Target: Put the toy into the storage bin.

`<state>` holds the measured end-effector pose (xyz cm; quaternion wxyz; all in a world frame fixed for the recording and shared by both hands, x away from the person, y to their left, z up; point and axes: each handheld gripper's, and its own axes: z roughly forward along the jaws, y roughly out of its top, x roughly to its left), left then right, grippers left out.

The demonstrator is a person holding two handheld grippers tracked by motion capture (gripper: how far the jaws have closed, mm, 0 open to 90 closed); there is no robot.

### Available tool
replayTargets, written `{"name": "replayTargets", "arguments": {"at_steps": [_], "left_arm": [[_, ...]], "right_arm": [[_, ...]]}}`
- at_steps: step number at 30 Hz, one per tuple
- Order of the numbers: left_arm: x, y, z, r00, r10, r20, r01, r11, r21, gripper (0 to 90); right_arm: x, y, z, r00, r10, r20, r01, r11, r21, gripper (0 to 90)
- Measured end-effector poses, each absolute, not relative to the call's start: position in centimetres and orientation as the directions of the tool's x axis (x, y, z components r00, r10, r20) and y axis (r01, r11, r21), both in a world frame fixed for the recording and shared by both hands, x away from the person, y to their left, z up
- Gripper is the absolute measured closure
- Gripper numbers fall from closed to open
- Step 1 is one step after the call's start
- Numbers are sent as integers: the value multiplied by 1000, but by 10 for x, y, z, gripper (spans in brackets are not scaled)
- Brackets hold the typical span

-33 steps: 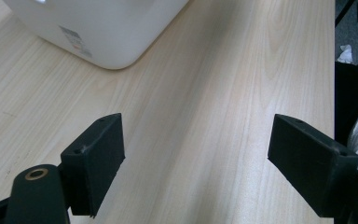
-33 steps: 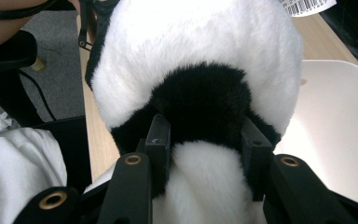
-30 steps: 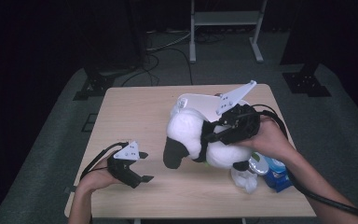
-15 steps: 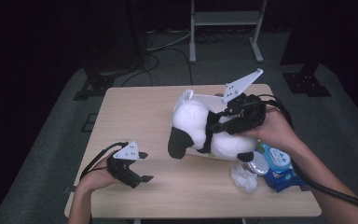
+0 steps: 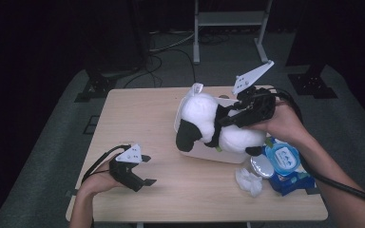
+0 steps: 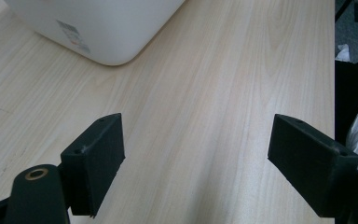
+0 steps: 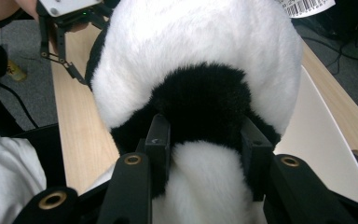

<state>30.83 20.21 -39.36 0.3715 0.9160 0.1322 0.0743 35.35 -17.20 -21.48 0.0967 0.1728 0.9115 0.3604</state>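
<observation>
**Now we hold the panda over the box**

Up in the middle right of the high view, our right gripper (image 5: 223,118) squeezes the plush panda (image 5: 214,126) by its black band. The panda sits over the white box (image 5: 218,156). Our left gripper (image 5: 140,171) waits at the lower left, jaws wide apart, holding nothing. Next, we think, we must lower the panda gently into the box and then let go.

We can't read the blue package (image 5: 285,164) label, too small. White bin (image 5: 204,151) mostly hidden behind the plush panda (image 5: 209,121); its barcode tag (image 7: 307,6) is cut off.
</observation>
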Motion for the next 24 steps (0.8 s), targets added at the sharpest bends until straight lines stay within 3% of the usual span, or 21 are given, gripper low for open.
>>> {"name": "replayTargets", "arguments": {"at_steps": [24], "left_arm": [[308,198,-393,958,286,32,183,-690,701,172]], "right_arm": [[395,-184,-217,-891,449,-69,287,673,682,624]]}}
